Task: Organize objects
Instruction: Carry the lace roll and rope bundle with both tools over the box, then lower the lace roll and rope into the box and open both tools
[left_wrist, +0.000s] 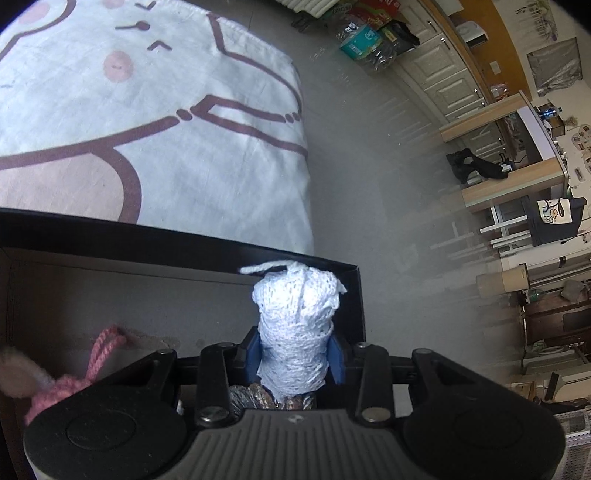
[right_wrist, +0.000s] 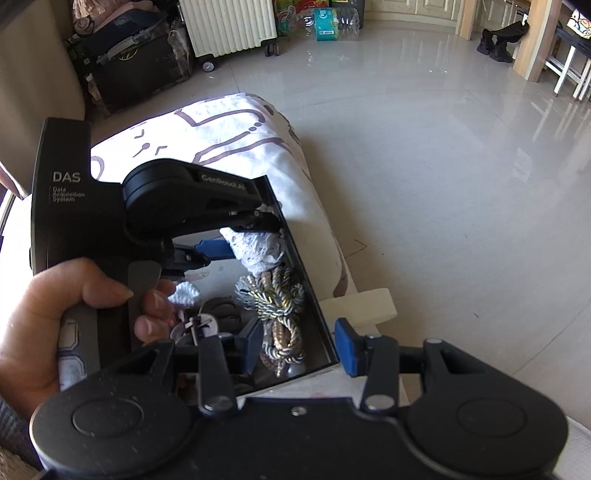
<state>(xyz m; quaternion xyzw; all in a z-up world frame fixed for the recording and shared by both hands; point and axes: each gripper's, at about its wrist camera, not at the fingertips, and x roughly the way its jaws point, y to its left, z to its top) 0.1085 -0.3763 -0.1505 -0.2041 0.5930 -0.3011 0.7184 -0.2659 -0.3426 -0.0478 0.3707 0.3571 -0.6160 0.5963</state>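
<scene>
Two grippers work over a black box (left_wrist: 354, 295) lying on a cloth-covered surface (left_wrist: 184, 110). The left gripper (left_wrist: 295, 354) is clenched on a white crocheted piece (left_wrist: 295, 314) above the box's right end. The right gripper (right_wrist: 299, 345) straddles the box's near corner, its fingers (right_wrist: 345, 343) grasping nothing visible. Inside lie a gold-and-grey braided cord (right_wrist: 277, 302) and a pink knitted item (left_wrist: 74, 380).

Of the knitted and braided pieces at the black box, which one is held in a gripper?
The white knitted piece, clamped by the left gripper. The pink yarn piece and the gold braided cord lie loose inside the black box.
</scene>
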